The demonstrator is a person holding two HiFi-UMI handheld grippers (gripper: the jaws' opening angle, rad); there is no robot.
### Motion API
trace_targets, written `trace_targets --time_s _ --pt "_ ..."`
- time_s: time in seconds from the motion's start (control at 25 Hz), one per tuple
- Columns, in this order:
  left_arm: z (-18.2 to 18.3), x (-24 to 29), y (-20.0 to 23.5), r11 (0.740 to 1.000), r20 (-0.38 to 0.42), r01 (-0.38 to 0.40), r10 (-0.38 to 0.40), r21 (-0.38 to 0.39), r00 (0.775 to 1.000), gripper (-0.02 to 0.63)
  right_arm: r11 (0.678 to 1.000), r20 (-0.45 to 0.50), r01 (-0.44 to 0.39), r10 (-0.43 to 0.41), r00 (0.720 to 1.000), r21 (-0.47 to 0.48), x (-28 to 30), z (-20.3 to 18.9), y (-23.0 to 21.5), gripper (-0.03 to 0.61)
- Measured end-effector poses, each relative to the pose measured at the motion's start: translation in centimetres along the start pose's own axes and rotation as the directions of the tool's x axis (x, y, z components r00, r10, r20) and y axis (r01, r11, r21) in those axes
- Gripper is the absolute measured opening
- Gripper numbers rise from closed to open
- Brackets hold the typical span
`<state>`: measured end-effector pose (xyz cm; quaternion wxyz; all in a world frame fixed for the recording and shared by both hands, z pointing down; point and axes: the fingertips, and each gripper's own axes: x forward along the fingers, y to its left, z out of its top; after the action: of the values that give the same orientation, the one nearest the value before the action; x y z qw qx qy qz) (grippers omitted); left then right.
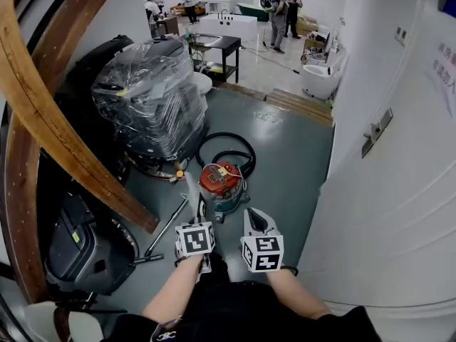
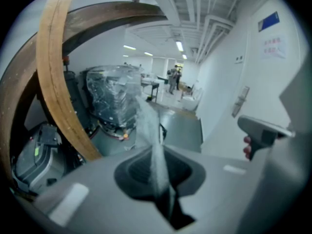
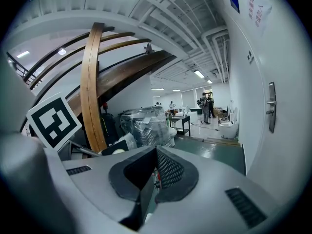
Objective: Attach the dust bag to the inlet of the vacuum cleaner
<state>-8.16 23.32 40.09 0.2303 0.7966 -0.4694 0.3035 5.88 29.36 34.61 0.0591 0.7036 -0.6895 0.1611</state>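
The vacuum cleaner [image 1: 219, 179], a small canister with an orange-red top, stands on the grey floor with its black hose [image 1: 228, 144] looped behind it. My left gripper [image 1: 199, 214] is just in front of it, on its left side. In the left gripper view my left gripper [image 2: 158, 179] is shut on a thin pale sheet, the dust bag [image 2: 148, 126], which stands up edge-on from the pads. My right gripper [image 1: 258, 219] hovers beside it, nearer the wall, and its jaws [image 3: 155, 172] are shut with nothing between them. The vacuum's inlet is not visible.
A large machine wrapped in clear plastic [image 1: 153, 98] stands behind the vacuum. Curved wooden beams [image 1: 64, 148] cross the left side over a dark machine [image 1: 78, 244]. A metal wand [image 1: 167, 226] lies on the floor. A white wall [image 1: 385, 212] bounds the right. People stand far back.
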Motion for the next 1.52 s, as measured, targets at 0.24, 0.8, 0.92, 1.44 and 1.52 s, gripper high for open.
trace_targets --time_s 0.24,0.8,0.92,1.44,1.52 --pt "1.4 2.2 0.9 1.0 -0.022 0.008 -0.008 -0.021 1.0 0.025 1.0 -0.033 -0.011 0.011 0.999 -0.003 2.7 -0.2 -0.1 -0.002" --pt "9.8 9.9 6.1 0.998 -0.012 0.022 -0.023 -0.065 1.0 0.025 1.0 -0.042 -0.015 0.014 0.999 -0.006 14.3 4.5 -0.5 -0.002" --pt "12.6 11.3 7.3 0.997 0.013 0.024 -0.023 -0.073 1.0 0.025 1.0 -0.037 -0.022 0.022 0.999 -0.012 17.1 6.1 -0.1 -0.002" --pt "17.8 18.3 13.2 0.993 -0.027 0.017 -0.02 -0.119 0.999 0.025 0.998 -0.106 -0.051 0.047 0.993 -0.039 28.2 8.2 1.5 -0.002" --pt "18.2 19.3 14.3 0.992 -0.035 0.013 -0.018 -0.128 0.999 0.025 0.997 -0.118 -0.059 0.054 0.992 -0.043 29.6 8.2 1.9 -0.002"
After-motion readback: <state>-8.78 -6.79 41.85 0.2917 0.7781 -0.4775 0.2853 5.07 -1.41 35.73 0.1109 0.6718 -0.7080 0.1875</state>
